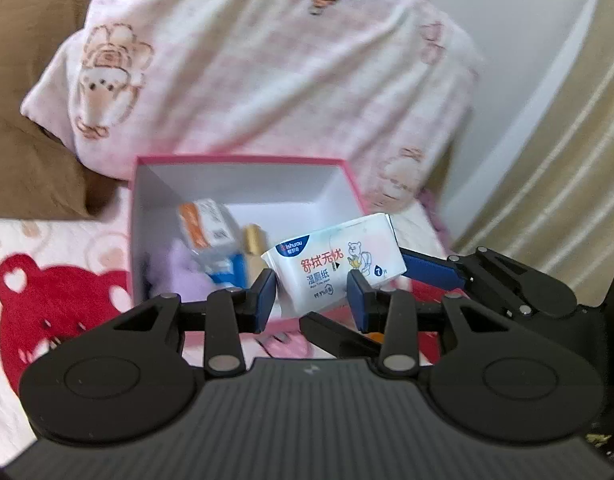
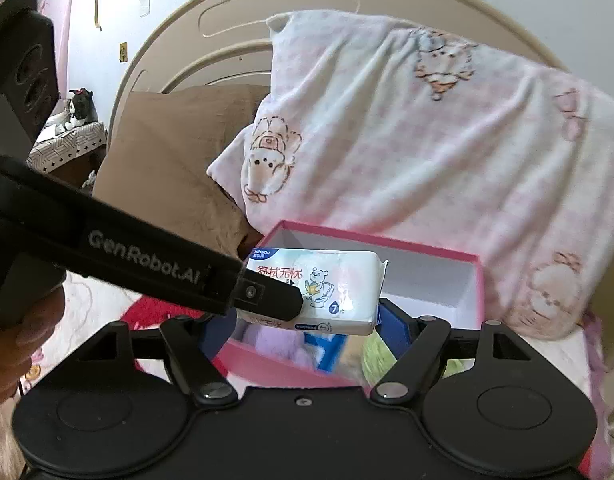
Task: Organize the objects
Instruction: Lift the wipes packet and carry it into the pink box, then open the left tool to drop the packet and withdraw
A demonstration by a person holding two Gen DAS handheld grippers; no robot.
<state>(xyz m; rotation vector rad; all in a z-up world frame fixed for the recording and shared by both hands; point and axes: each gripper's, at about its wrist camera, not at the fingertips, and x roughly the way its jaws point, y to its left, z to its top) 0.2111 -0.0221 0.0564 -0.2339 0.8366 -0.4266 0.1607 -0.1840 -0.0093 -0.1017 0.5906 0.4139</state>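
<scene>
My left gripper clamps wet wipes pack over pink box; my right gripper wide, empty, flanking pack.

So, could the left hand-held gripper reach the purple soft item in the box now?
Probably not: the wipes pack sits between the fingers of the left hand-held gripper, blocking the way to the purple soft item.

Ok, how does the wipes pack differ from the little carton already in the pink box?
The wipes pack is up over the near rim of the pink box; the carton lies inside it. The wipes pack is a soft white wrapper with a cartoon bear; the carton is boxy, orange, white and blue. The wipes pack looks larger than the carton, though it is nearer the camera. Both carry blue print.
</scene>
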